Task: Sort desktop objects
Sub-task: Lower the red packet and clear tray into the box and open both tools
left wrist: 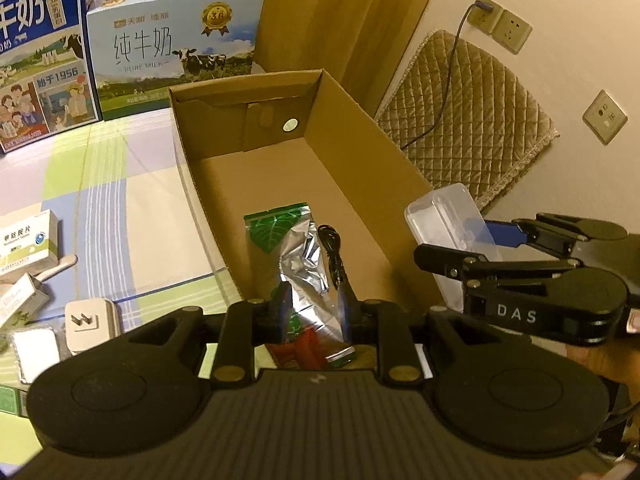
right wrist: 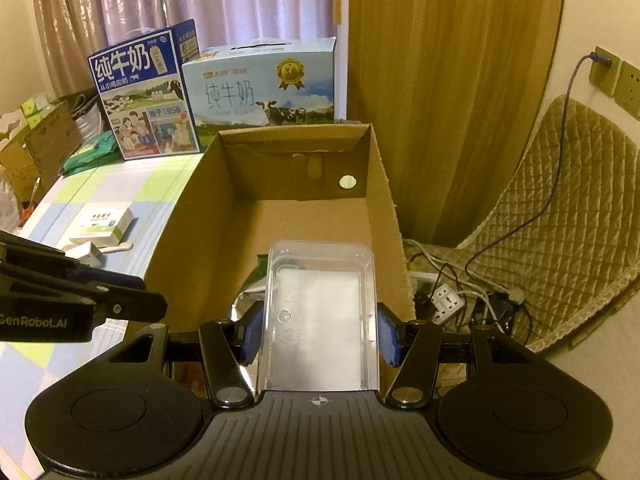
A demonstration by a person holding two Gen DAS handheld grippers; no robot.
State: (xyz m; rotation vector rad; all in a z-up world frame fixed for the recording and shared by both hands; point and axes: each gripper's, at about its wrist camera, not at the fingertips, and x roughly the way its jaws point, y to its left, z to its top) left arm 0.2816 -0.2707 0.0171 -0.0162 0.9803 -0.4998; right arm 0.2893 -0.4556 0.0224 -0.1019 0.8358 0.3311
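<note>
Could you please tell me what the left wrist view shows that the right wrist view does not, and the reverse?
Only the left wrist view shows the coiled black cable inside the box, the white plug adapter on the table, and the open left gripper.

Only the right wrist view shows the white power strip on the floor and the green packet beside the milk cartons.

Both show the open brown cardboard box, the silver foil pouch in it, and the clear plastic tray held by the right gripper.

left black two-finger gripper: lower centre of its frame, fingers apart, nothing between | right black two-finger gripper: lower centre, blue pads clamped on clear plastic rectangular box
</note>
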